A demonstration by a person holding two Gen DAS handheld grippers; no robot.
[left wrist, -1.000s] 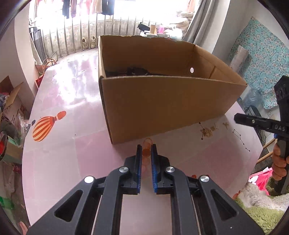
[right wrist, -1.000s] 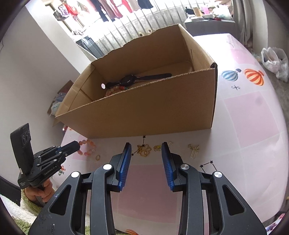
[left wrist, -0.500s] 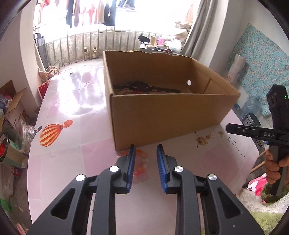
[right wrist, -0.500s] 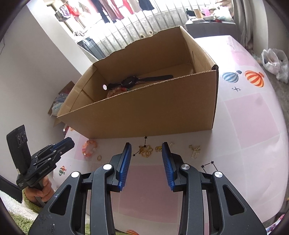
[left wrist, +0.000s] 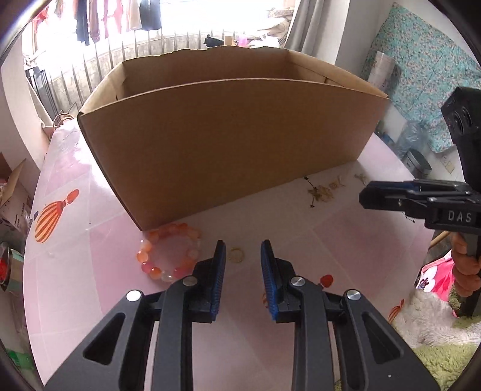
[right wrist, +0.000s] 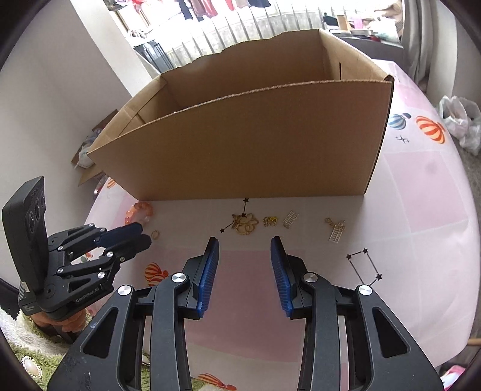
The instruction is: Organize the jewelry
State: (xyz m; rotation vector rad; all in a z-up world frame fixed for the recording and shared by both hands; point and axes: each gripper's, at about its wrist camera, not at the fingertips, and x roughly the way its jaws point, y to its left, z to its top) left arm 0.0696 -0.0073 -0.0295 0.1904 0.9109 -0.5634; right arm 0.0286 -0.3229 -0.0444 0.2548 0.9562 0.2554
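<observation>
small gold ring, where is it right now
In the left wrist view the small gold ring lies on the pink table, just right of the orange bead bracelet, ahead of the left gripper and its open jaws.

hidden: cardboard box floor (near wall blocks it) | too small: gold charms

Home, hanging laundry, curtain, shaggy rug

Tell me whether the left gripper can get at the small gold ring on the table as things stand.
Probably yes. The left gripper is open, and the gold ring lies flat on the table just ahead between its fingertips, apart from the bead bracelet. Nothing blocks it.
</observation>
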